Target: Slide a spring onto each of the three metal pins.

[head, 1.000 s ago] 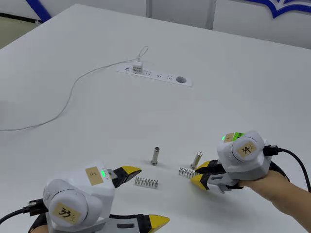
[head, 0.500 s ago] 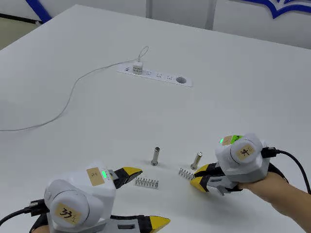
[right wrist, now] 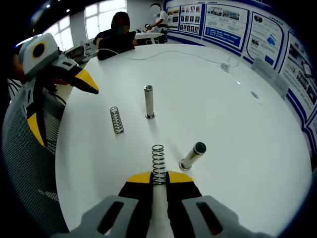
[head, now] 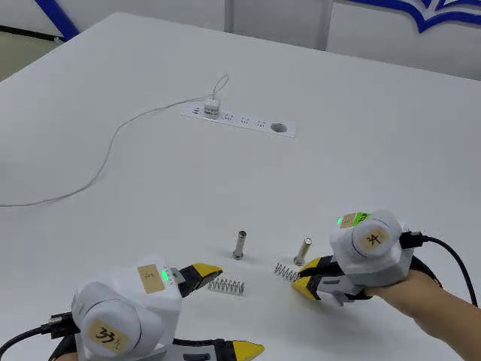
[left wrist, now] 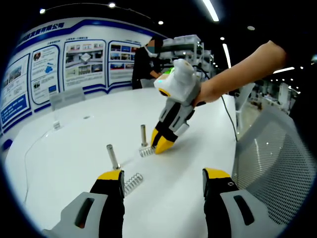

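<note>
Fingers (right wrist: 140,179) of right gripper (right wrist: 158,177) clamp one of two springs (right wrist: 158,161) (right wrist: 116,120) near two pins (right wrist: 148,101) (right wrist: 192,156).

- spring (right wrist: 158,163): near end hidden between right gripper's (right wrist: 158,179) pinched tips.
- left gripper (head: 228,310): body cut by head view's bottom edge.
- cable (head: 113,143): runs off left edge.
- posters (left wrist: 84,57): text too small to read.

A white power strip (head: 239,120) lies on the big white table (head: 361,150). A small plug (head: 213,110) sits in its end, and a thin white cord (head: 113,147) runs off across the table.
</note>
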{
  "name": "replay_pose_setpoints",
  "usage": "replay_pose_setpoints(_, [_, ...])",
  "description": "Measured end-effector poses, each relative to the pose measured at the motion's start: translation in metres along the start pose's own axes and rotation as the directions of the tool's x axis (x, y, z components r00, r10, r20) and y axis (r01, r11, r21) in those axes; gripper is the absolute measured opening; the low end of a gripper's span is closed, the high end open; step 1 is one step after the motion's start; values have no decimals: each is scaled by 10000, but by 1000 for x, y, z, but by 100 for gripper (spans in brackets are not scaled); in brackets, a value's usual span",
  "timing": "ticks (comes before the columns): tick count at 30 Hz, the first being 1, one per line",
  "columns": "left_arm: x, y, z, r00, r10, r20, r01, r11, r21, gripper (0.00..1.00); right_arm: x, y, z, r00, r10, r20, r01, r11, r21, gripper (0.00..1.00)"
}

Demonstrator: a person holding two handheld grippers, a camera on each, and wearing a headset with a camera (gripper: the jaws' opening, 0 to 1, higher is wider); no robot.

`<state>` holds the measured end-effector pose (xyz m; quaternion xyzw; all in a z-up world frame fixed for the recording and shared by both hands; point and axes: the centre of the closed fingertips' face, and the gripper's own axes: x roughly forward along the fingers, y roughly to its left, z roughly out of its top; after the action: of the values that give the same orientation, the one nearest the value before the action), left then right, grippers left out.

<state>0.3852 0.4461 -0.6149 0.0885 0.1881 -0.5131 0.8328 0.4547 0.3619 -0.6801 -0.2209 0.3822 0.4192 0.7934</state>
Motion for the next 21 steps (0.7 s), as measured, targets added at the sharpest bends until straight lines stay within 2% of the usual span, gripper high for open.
replay_pose_setpoints(6, [1,-3,-1,9999,-125,-50,125,9999,62,65,-10,1,1,9998,-49,170,50,10000,-70,11])
replay_pose_setpoints(11, [1,-1,1,10000,-66,71,67,9999,-87,64,-21,1,3,9993,-135,347,140,9998,-156,11])
replay_pose_setpoints(17, [2,2,10,9996,1,288,5,9998,-216,63,-36,8,16,9971,-169,739,203,9988,-450,11])
replay_pose_setpoints(21, [4,4,16,9995,-83,304,84,10000,-42,61,-43,15,24,9963,-5,862,81,9960,-886,11])
